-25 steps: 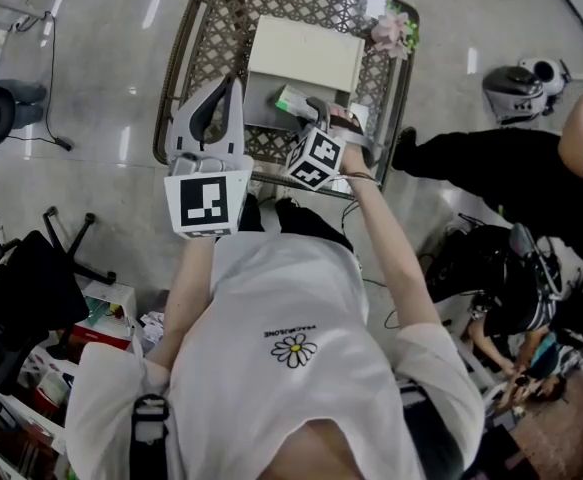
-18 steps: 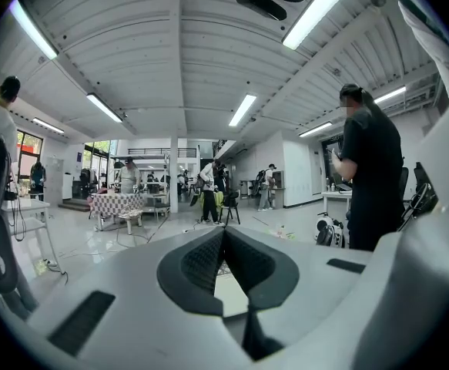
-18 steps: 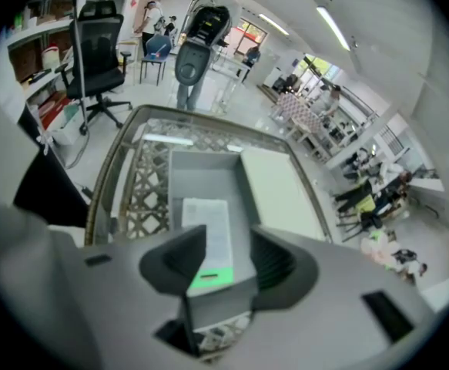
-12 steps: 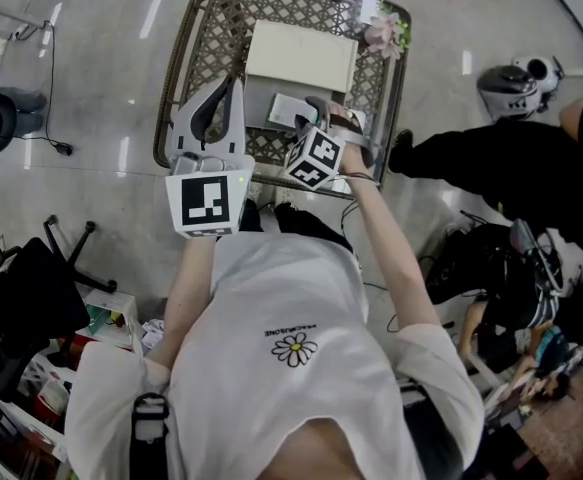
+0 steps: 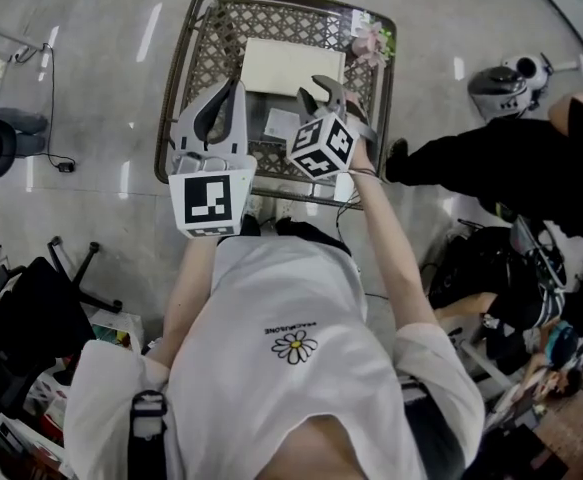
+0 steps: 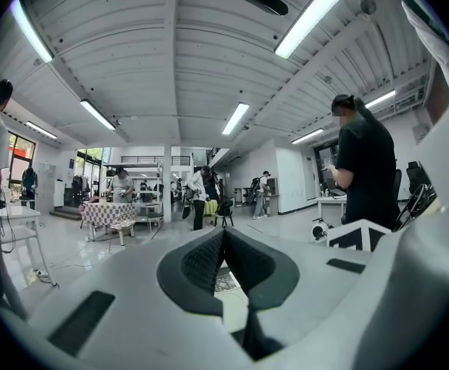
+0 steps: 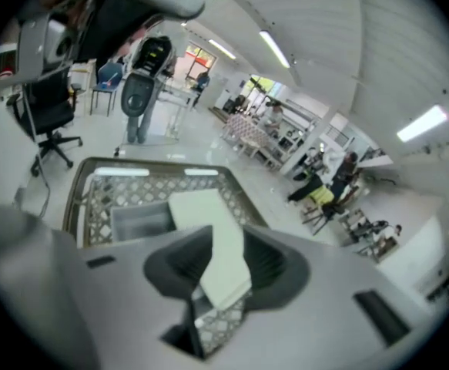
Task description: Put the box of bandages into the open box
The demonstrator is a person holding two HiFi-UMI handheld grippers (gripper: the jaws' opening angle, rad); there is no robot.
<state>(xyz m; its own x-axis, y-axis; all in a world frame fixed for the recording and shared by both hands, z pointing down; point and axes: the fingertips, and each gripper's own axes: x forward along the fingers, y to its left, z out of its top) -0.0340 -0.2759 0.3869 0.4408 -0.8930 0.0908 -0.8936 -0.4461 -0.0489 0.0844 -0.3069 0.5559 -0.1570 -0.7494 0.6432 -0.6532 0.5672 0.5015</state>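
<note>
**Colleague:** Where is the box of bandages, measured from your tongs?

**Operator:** I see it between my two tools. It sits nearer the right tongs [image 5: 316, 90], just left of their marker cube [image 5: 323, 146]. The box of bandages [image 5: 279, 123] is a small, flat, pale rectangle. It lies inside the open box [image 5: 258, 118], a shallow grey container with low, straight walls.

**Colleague:** Are you gripping anything?

**Operator:** No. My right tongs hang above the open box, clear of it, and they are closing. Their dark ribbed pads [image 7: 174, 264] stand partly apart with nothing pressed between them. Through that gap I see only a cream slab [image 7: 201, 214], smooth and rectangular. It lies beyond the tips, just beside the open box. My left tongs [image 6: 222, 231] are closed. The tips of their two ribbed pads touch, with an oval hollow behind them, and they hold nothing.

**Colleague:** And what is under it all?

**Operator:** The desk [image 5: 221, 28] has a lattice top of diamond-shaped openings, set inside a raised dark rim with rounded corners. I cannot tell what it is made of. A small pinkish posy [image 5: 371, 40] sits in the corner beyond my right tongs and to their right.
</note>
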